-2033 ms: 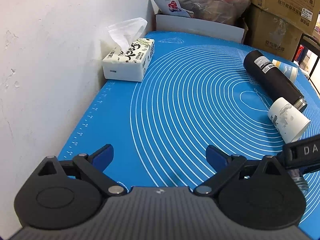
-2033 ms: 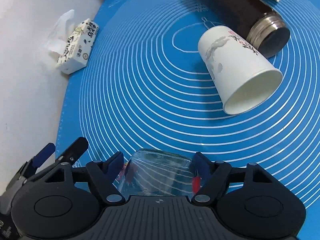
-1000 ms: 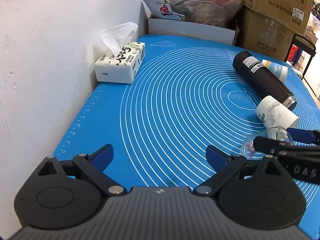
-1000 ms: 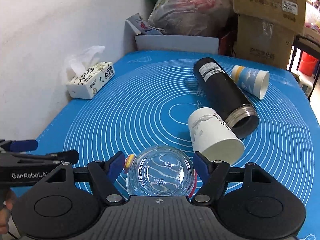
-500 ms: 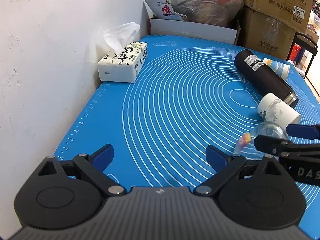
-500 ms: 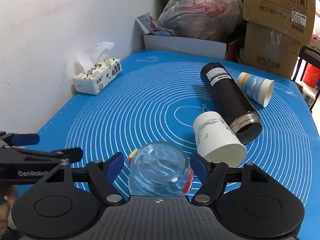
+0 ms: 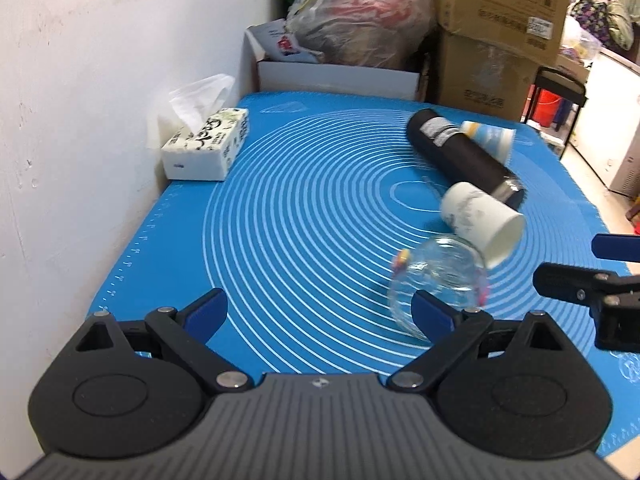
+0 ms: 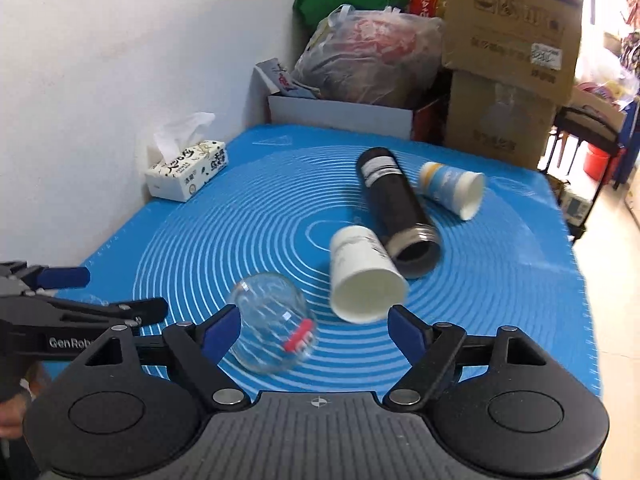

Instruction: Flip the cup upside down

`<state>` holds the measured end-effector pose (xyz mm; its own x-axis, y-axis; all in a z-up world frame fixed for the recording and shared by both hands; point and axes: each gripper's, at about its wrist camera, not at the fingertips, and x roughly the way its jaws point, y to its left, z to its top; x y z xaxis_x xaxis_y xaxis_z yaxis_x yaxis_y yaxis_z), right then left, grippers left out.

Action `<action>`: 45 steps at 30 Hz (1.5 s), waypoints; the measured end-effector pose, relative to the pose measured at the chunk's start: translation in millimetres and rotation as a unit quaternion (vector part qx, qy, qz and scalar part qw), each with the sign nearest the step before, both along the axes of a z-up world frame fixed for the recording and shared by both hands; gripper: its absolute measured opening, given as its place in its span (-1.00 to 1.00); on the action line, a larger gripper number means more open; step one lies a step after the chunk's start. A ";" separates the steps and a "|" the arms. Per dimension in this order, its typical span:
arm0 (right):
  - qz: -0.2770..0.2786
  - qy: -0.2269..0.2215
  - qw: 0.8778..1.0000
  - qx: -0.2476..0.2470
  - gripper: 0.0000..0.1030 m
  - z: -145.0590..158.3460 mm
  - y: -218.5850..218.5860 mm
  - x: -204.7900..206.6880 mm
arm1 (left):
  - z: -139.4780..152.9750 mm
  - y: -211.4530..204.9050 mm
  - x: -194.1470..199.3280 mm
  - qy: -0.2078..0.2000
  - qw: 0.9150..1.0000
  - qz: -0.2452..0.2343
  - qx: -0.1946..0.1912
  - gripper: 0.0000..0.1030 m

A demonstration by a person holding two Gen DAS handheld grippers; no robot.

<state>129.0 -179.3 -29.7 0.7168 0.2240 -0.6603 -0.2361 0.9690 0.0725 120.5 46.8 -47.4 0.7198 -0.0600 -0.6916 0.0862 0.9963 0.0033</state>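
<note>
The glass cup (image 8: 270,324) sits mouth-down on the blue silicone mat (image 8: 224,240) that covers the desk, near the desk's front edge and roughly midway along it, its rounded clear base up. A small red mark shows on its wall in the right wrist view; in the left wrist view (image 7: 438,280) it is somewhat blurred.

The right gripper (image 8: 314,330) has its blue-tipped jaws spread wide and grips nothing. The glass cup stands just beside its left fingertip, and the pictures do not settle whether they touch. The left gripper (image 7: 320,312) is also spread wide with nothing between its jaws, over the mat toward the desk's front left corner; the cup appears just past its right fingertip.

A white paper cup (image 8: 364,280) lies on its side just behind the glass cup, mouth toward the front edge, against a black thermos (image 8: 396,216) that also lies on its side. Beyond the thermos lies a blue-and-white paper cup (image 8: 452,188), mouth toward the right edge. A tissue box (image 8: 186,170) sits at the left edge against the white wall (image 8: 120,60). Behind the back edge stand a white box (image 8: 340,114), a filled plastic bag (image 8: 368,58) and stacked cardboard boxes (image 8: 508,60).
</note>
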 end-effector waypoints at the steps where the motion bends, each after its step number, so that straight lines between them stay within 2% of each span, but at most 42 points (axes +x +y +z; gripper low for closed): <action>1: -0.004 -0.001 1.000 -0.007 0.69 1.3 -3.1 -6.6 | 1.6 -1.9 -3.9 -0.002 1.000 -0.003 0.000 0.89; 6: -0.015 -0.004 1.000 -0.026 0.71 4.8 -15.2 -41.4 | 10.4 -13.5 -29.4 -0.012 1.000 -0.023 0.000 0.89; 14: -0.034 -0.001 0.999 -0.023 0.73 -1.6 -31.1 -84.6 | 12.7 -25.6 -69.0 -0.019 0.999 -0.044 0.003 0.89; 22: -0.059 0.010 0.998 0.001 0.73 -10.3 -47.4 -111.6 | 8.7 -31.7 -90.6 -0.021 0.998 -0.065 0.010 0.90; 33: -0.072 0.012 0.997 0.008 0.75 -12.1 -60.9 -132.0 | 5.9 -36.6 -105.0 -0.019 0.997 -0.078 0.007 0.90; 45: -0.068 0.013 0.998 0.008 0.76 -12.4 -59.6 -132.4 | 4.8 -37.4 -106.5 -0.020 0.997 -0.079 0.009 0.90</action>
<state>-3.4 -238.8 -42.1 0.7245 0.1359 -0.6757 -0.0997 0.9907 0.0924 14.1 9.4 -42.6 0.7297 -0.1634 -0.6640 0.2424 0.9698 0.0277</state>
